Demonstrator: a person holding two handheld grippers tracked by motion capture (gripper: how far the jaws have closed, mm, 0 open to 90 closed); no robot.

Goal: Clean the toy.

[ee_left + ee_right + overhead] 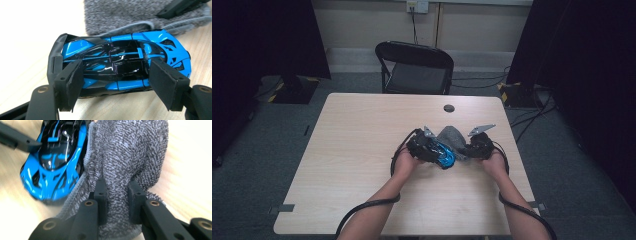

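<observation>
toy car (120, 65): 1 | grey cloth (125, 157): 1 | grippers: 2 | table (357, 150): 1 | chair (414, 67): 1

blue-and-black toy car (120, 65), grey fuzzy cloth (127, 157), pale wood-grain table (362, 150).

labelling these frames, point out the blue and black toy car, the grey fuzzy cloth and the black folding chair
blue and black toy car (120, 65), left gripper view, on its glossy roof
grey fuzzy cloth (130, 152), right gripper view, on its upper pile
black folding chair (414, 75), high view, on its seat
</observation>
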